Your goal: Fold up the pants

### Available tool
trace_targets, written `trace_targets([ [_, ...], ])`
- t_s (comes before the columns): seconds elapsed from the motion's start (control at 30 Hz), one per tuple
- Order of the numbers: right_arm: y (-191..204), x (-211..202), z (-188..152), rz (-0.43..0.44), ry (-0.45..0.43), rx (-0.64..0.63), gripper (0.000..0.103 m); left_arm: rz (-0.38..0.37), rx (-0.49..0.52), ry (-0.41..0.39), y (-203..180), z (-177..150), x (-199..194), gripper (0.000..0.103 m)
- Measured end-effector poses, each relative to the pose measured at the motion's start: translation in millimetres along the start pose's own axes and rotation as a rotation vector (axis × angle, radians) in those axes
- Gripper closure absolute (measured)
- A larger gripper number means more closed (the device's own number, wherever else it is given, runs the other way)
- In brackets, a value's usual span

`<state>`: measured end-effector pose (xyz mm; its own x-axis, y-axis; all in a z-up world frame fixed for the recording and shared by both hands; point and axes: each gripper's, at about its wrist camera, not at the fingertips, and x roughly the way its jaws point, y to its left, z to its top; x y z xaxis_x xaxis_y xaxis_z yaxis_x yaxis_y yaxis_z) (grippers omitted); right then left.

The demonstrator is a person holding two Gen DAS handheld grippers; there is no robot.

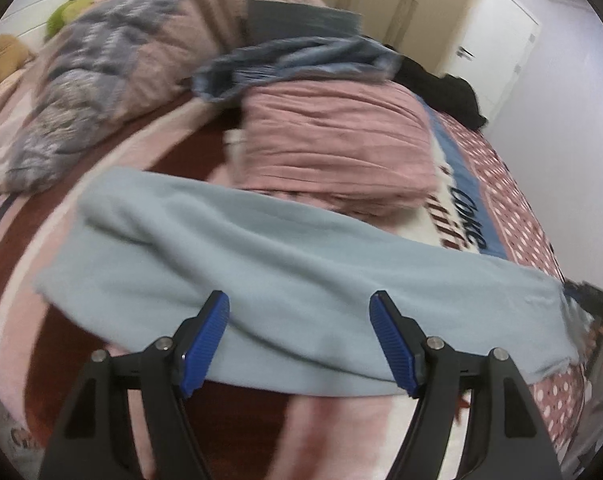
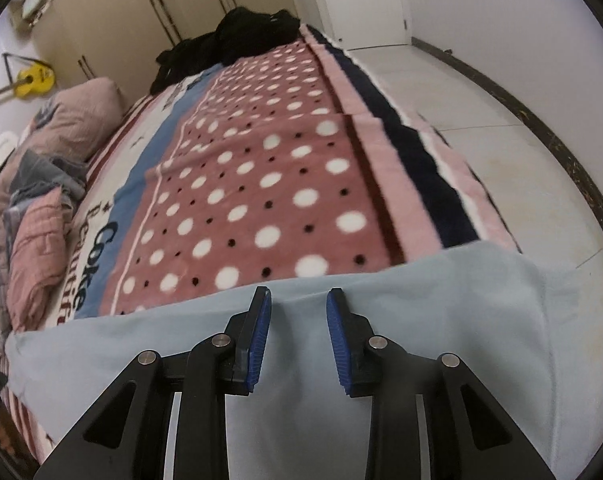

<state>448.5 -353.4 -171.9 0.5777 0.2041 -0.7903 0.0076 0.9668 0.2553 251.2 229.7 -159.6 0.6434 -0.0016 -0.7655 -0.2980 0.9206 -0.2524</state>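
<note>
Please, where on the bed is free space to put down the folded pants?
Free: the polka-dot blanket, between the light blue pants, the black clothes and the bed edge. Crowded: the side with the pink pillow and the quilt.

Each hand-held gripper (image 1: pixel 299 304) (image 2: pixel 299 300) has black arms, ribbed blue pads, silver screws.

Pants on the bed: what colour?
Plain light blue pants, no pattern. Clearest in the right wrist view, spread across the polka-dot blanket.
</note>
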Motion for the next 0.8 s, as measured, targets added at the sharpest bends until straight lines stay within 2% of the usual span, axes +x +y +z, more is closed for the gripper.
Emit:
trace_targets([
  [0.1, -4, -26, -17, 0.036, -0.018, 0.006, 0.07, 0.007, -0.075, -0.014, 31, -2, -8, 0.029],
  [0.2, -3, -50, -40, 0.067, -0.028, -0.005, 0.069, 0.006, -0.156, -0.013, 64, -4, -9, 0.029],
  [0.3, 0, -72, -67, 0.104, -0.034, -0.016, 0.069, -0.03, -0.207, -0.011, 80, -6, -3, 0.03],
  [0.37, 2, -83, -81, 0.132, -0.04, -0.014, 0.069, -0.06, -0.22, -0.013, 85, -5, 5, 0.031],
  [0.5, 10, -101, -104, 0.176, -0.059, -0.009, 0.069, -0.053, -0.225, -0.012, 87, 5, 26, 0.042],
  [0.7, 29, -117, -121, 0.185, -0.07, -0.046, 0.069, -0.025, -0.244, -0.041, 97, 23, 46, 0.043],
  [0.8, 36, -122, -124, 0.184, -0.078, -0.064, 0.069, 0.034, -0.24, -0.053, 107, 36, 54, 0.043],
])
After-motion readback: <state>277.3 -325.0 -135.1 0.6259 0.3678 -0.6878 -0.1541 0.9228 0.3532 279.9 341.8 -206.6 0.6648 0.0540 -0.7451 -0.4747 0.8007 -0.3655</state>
